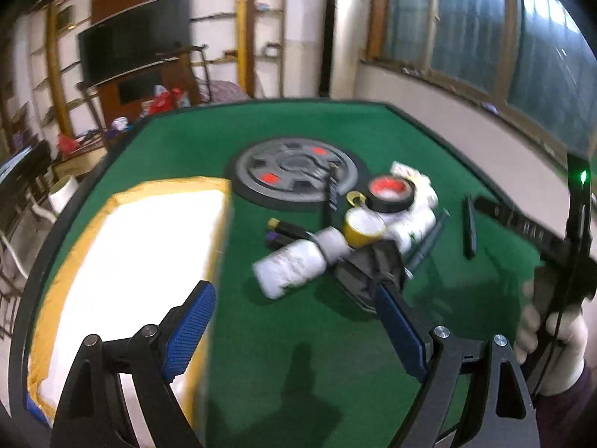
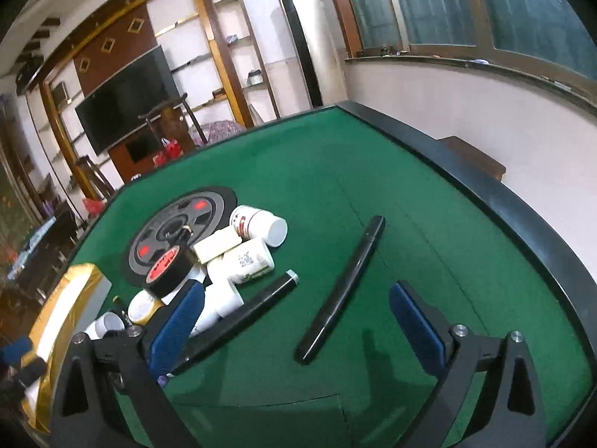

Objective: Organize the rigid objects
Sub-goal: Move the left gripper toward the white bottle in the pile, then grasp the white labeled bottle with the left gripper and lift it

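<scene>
A pile of small objects lies on the green table [image 1: 298, 354]: a white bottle [image 1: 291, 267], a yellow tape roll [image 1: 363, 227], a black tape roll with red core [image 1: 390, 194] and a black marker [image 1: 469, 226]. My left gripper [image 1: 294, 330] is open and empty, just short of the pile. A gold-rimmed white box [image 1: 141, 261] stands at the left. In the right wrist view my right gripper [image 2: 298, 321] is open and empty over a black marker [image 2: 343, 291]. A second black marker [image 2: 242, 315], white bottles [image 2: 253, 257] and the black tape roll [image 2: 168, 268] lie to its left.
A grey weight plate with red marks [image 1: 294, 171] lies behind the pile, also in the right wrist view [image 2: 179, 227]. The table has a raised black rim [image 2: 485, 194]. The gloved hand with the right gripper's body [image 1: 559, 298] is at the right. The box shows at the left [image 2: 63, 310].
</scene>
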{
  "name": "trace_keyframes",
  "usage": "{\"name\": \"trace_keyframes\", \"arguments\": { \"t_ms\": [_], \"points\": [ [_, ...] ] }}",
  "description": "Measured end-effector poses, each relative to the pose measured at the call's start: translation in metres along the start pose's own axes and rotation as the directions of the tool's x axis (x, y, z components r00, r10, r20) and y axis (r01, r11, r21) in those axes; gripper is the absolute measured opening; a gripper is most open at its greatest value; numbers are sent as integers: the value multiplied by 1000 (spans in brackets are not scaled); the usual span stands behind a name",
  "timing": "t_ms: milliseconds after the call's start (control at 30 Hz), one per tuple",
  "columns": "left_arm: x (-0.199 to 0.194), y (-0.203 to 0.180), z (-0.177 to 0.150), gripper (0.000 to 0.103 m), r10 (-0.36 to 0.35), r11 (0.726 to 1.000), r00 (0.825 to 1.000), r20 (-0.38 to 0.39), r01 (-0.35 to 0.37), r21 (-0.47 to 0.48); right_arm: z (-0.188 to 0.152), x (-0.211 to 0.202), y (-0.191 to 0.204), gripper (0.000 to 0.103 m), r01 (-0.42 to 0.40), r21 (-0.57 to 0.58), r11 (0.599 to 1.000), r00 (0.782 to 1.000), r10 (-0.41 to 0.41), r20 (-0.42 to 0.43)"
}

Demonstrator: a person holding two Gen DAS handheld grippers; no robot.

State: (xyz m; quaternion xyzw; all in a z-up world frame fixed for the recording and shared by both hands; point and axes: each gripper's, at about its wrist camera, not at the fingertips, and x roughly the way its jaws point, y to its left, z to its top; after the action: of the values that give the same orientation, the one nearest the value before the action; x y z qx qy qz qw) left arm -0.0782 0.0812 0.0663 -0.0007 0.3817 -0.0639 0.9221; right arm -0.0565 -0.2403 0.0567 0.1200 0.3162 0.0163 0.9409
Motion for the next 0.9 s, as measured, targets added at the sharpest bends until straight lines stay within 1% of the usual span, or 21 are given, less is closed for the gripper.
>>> {"name": "trace_keyframes", "arguments": {
  "t_ms": [100, 167, 267, 300, 367, 400, 433, 467, 500, 533, 567, 600, 633, 767, 900],
  "points": [
    [14, -13, -2, 90, -26, 999, 999, -44, 27, 16, 1, 4, -1, 100, -22, 12, 1000, 1000, 22, -7],
    [24, -15, 0, 90, -21, 1000, 998, -67, 21, 9, -4, 2, -4, 100, -47, 20, 999, 999, 47, -25],
    [33, -11, 6, 90, -4, 1000, 997, -77, 5, 9, -7, 1, -5, 100, -70, 30, 997, 997, 72, -40],
    [35, -10, 10, 90, -4, 1000, 998, -70, 6, 28, -7, 2, -5, 100, -73, 31, 997, 996, 74, -40],
    [38, -11, 14, 90, -17, 995, 998, -66, 23, 99, -8, 3, -5, 100, -75, 35, 997, 996, 77, -43],
    [40, -13, 15, 90, -17, 989, 997, -70, 26, 144, -8, 2, -5, 100, -78, 38, 996, 996, 79, -44],
    [44, -16, 17, 90, -6, 977, 997, -78, 22, 213, -9, 3, -5, 100, -79, 41, 996, 996, 80, -45],
    [46, -17, 18, 86, 2, 967, 996, -85, 19, 254, -9, 3, -5, 100, -79, 43, 996, 996, 81, -45],
    [50, -17, 19, 79, 7, 954, 994, -105, 25, 298, -9, 3, -5, 100, -79, 45, 996, 996, 82, -46],
    [53, -16, 20, 75, -3, 948, 992, -128, 44, 316, -9, 3, -5, 100, -80, 45, 996, 996, 82, -47],
    [55, -14, 21, 66, -14, 944, 989, -147, 62, 326, -9, 3, -5, 100, -78, 45, 996, 996, 80, -46],
    [57, -12, 22, 62, -18, 939, 986, -165, 73, 335, -9, 3, -6, 100, -77, 46, 996, 996, 79, -47],
    [60, -10, 24, 62, -17, 936, 983, -181, 79, 344, -9, 3, -6, 100, -76, 47, 996, 996, 78, -49],
    [63, -7, 29, 61, -25, 927, 979, -205, 99, 362, -10, 7, -6, 100, -71, 54, 996, 995, 74, -60],
    [74, -9, 29, 61, 12, 917, 972, -234, 83, 391, -10, 8, -6, 100, -69, 56, 996, 995, 73, -65]
  ]
}}
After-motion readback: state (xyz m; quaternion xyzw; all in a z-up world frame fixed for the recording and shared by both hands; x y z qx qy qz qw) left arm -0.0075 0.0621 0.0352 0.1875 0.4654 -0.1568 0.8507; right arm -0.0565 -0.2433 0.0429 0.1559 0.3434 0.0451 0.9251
